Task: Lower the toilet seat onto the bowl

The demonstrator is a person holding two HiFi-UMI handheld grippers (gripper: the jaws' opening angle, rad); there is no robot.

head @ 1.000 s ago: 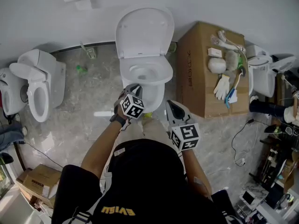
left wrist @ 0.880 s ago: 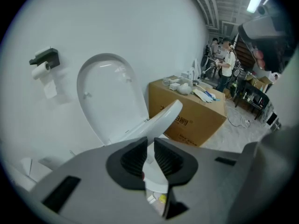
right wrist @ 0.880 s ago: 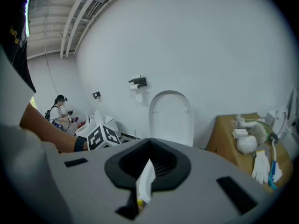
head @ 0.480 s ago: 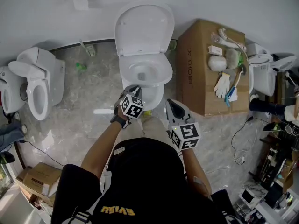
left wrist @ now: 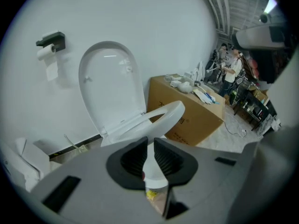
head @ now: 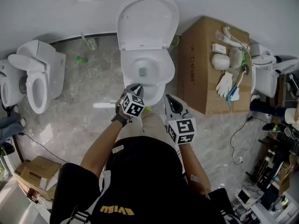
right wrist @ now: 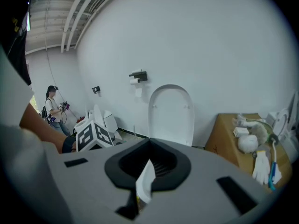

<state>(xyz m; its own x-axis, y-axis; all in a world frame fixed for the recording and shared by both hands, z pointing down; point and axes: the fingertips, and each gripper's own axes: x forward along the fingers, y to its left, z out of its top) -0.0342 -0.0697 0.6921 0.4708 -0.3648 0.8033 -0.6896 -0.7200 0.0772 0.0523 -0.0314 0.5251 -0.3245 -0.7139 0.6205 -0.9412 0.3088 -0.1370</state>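
The white toilet stands against the wall, its lid [head: 147, 20] upright. In the left gripper view the seat [left wrist: 163, 118] hangs tilted partway up, between the lid [left wrist: 110, 87] and the bowl. In the head view the seat [head: 171, 69] rings the bowl. My left gripper [head: 134, 88] is shut and empty at the toilet's front. Its tips [left wrist: 148, 143] lie just under the seat's near rim; contact cannot be told. My right gripper [head: 171, 102] is shut and empty, right of the bowl's front and apart from it. The right gripper [right wrist: 149, 146] faces the lid [right wrist: 171, 111].
A cardboard box [head: 201, 78] with gloves and small items stands right of the toilet. A second toilet [head: 37, 78] is at the left. Cables [head: 238, 139] trail over the marble floor at the right. A small box [head: 35, 171] lies at the lower left. A person [right wrist: 51, 104] stands far off.
The left gripper has crept a little and rolled slightly at the toilet's front. The right gripper has kept still. The head view has shifted a bit.
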